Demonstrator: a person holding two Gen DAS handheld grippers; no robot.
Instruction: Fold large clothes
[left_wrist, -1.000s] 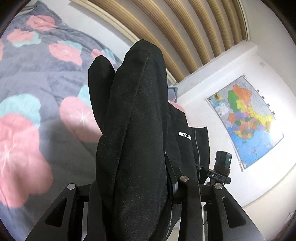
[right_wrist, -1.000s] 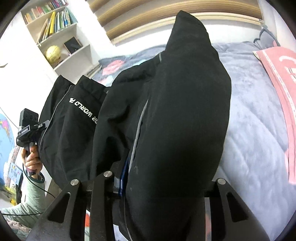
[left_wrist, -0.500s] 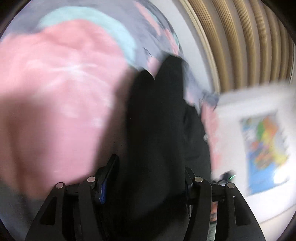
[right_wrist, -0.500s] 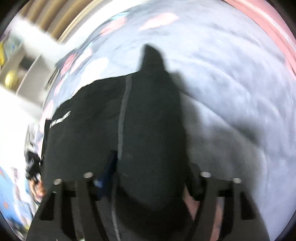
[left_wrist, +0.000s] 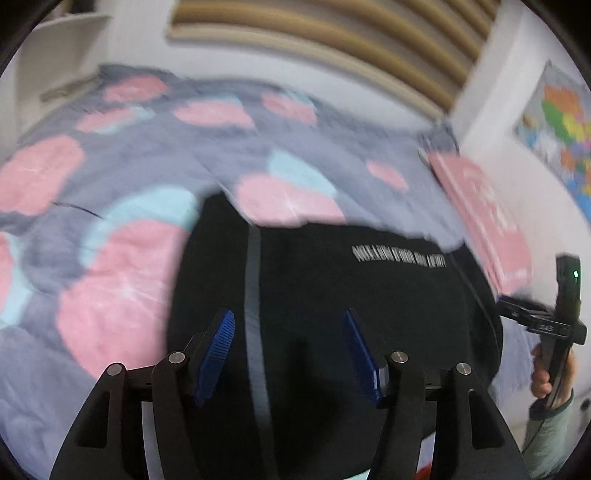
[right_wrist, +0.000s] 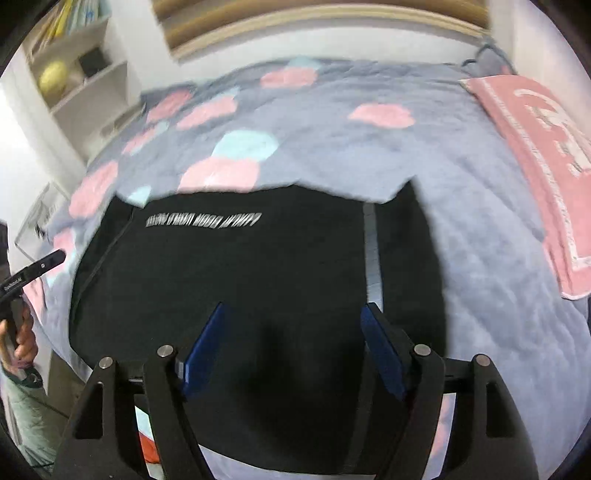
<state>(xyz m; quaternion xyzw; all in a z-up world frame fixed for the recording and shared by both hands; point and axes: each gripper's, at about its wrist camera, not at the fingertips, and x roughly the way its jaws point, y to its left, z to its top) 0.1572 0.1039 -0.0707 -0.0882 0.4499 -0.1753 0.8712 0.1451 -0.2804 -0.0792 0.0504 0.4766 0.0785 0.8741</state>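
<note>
Hanging over the near edge of the garment (left_wrist: 332, 295), the left tool (left_wrist: 288, 350) stands with jaws spread; they have just been opening, and the black cloth lies under the gap, not pinched by the blue pads (left_wrist: 218, 350). The right tool (right_wrist: 291, 343) is likewise spread, its jaws just opened too, with nothing pressed between them. The garment (right_wrist: 258, 288) lies flat on the bed (right_wrist: 480, 184), straight ahead of and below both tools, its long axis running side to side across both views. A grey stripe (left_wrist: 253, 295) sits just beside the left tool's left pad, and another (right_wrist: 373, 258) just ahead of the right tool's right pad, so each tool seems nearest its own end. The white lettering (left_wrist: 399, 254) lies beyond them, near the far edge. Any further fold would likely call for each tool to grip its own side.
</note>
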